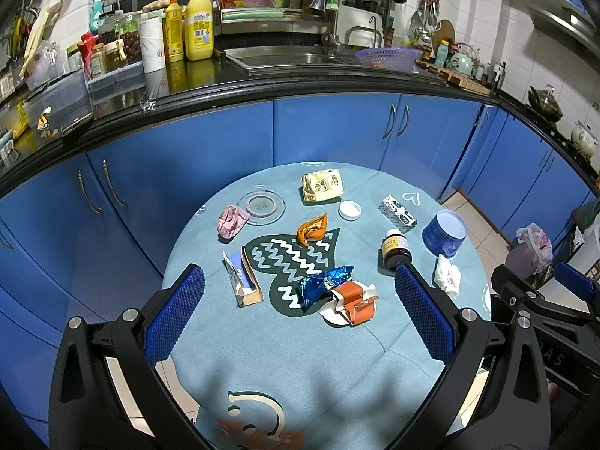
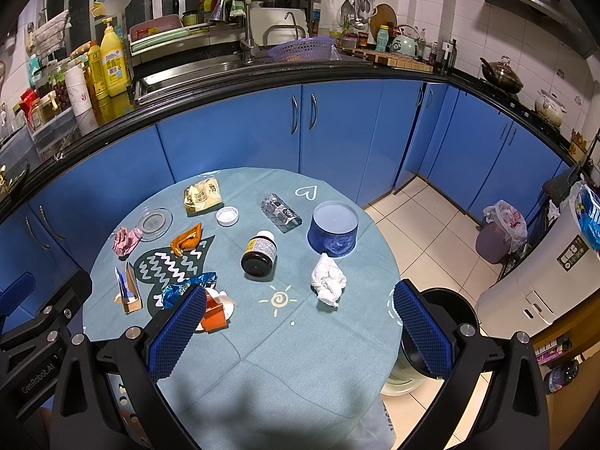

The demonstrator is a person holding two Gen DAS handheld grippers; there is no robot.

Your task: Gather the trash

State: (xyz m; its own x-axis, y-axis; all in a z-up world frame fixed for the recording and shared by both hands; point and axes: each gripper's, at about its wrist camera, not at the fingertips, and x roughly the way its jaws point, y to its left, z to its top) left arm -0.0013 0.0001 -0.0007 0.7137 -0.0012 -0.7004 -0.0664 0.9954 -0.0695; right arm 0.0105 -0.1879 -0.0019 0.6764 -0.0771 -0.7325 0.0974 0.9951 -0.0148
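Litter covers the round table (image 1: 262, 356): a blue foil wrapper (image 1: 324, 285), an orange peel (image 1: 312, 229), a pink wrapper (image 1: 231, 220), a torn carton (image 1: 243, 279), a yellow packet (image 1: 322, 186), a silver packet (image 1: 398, 213) and a crumpled white tissue (image 2: 328, 279). My left gripper (image 1: 300, 311) hangs open above the near half, nothing between its fingers. My right gripper (image 2: 300, 332) is open too, near the table's front right edge, with the tissue just beyond it. A black bin (image 2: 446, 322) stands on the floor behind its right finger.
A dark brown bottle (image 2: 258, 253), a blue tin (image 2: 333, 230), a white lid (image 2: 227, 215), a glass ashtray (image 1: 261, 205) and an orange holder on a white saucer (image 1: 354, 305) also sit on the table. Blue cabinets (image 1: 330, 131) lie beyond. A bagged bin (image 2: 500, 232) stands far right.
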